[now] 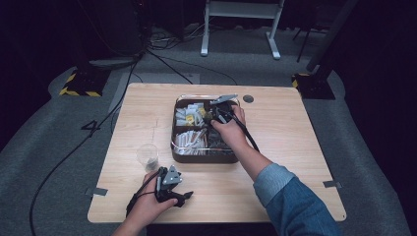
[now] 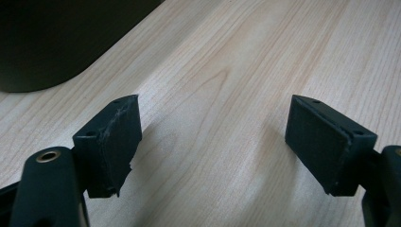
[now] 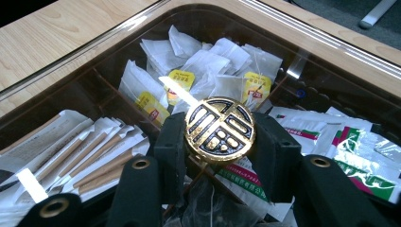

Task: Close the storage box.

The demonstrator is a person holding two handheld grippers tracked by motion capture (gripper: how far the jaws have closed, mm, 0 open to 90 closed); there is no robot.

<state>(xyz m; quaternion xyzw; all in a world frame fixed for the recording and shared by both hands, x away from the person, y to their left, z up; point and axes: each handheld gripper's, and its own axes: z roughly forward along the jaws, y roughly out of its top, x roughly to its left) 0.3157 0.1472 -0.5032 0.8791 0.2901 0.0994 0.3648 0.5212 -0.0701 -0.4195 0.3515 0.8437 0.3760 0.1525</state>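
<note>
Landmark: compartmented tray (image 1: pixel 175 147), dark-walled with clear rim, standing on light wooden table (image 1: pixel 295 147), slightly beyond its middle. Entries from left to right, all placed relative to tray.

Clear plastic cup (image 1: pixel 147 156): upright on table, just left of tray's near-left corner, apart from it.

Left gripper (image 1: pixel 188 195): held in left hand (image 1: pixel 147 204), nearer than tray and left of its middle, close to table's near edge, just nearer than cup. Jaws released, standing wide apart over bare wood in left gripper view (image 2: pixel 213 149), nothing between them; black pads (image 2: pixel 118 142) empty.

Paper-wrapped sticks (image 3: pixel 90 156): stacked in tray's near-left compartment, white and brown wrappers lying side by side.

Tea bags (image 3: pixel 208 66): white sachets with yellow tags, heaped in tray's far-left compartment.

Round gold-and-black knob (image 3: pixel 220 130): openwork ornamental pattern, above tray's interior near central dividers. Clamped at both sides by jaws of right gripper (image 3: pixel 220 156).

Right gripper (image 1: pixel 216 112): held in right hand (image 1: pixel 231 129), blue denim sleeve (image 1: pixel 290 196) behind, over tray's far-right portion. Jaws clenched on knob, one pad on each edge.

Green-and-white printed sachets (image 3: pixel 359 146): lying in tray's right-hand compartment, right of knob.
</note>
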